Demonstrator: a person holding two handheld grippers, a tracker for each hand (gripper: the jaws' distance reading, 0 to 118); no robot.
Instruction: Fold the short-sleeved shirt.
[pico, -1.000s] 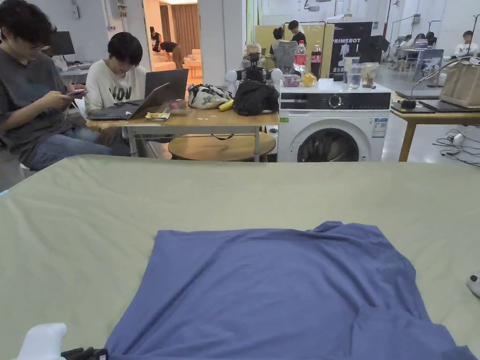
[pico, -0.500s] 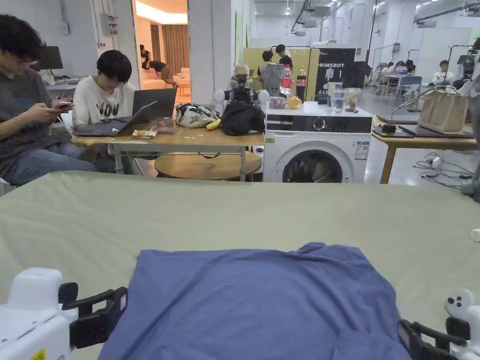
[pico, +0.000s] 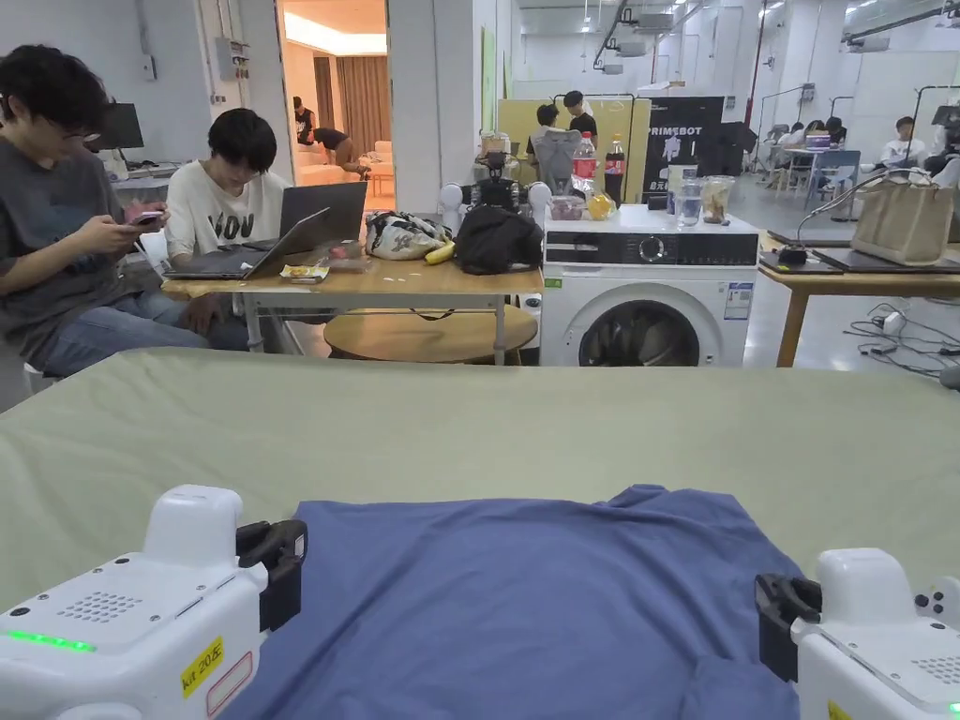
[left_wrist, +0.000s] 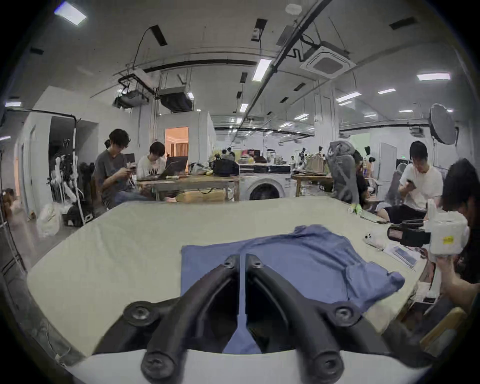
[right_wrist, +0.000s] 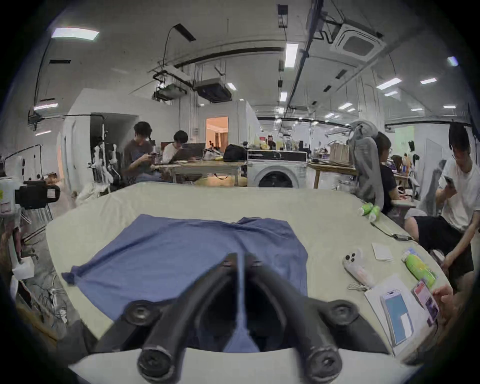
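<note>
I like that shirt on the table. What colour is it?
The shirt is plain blue, no pattern; the right gripper view shows it best.

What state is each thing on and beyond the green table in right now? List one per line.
Blue short-sleeved cotton shirt: spread flat, unfolded.
Left gripper: shut, held above the shirt.
Right gripper: shut, held above the shirt.
White front-loading washing machine: door closed.
Grey laptop: lid open.
</note>
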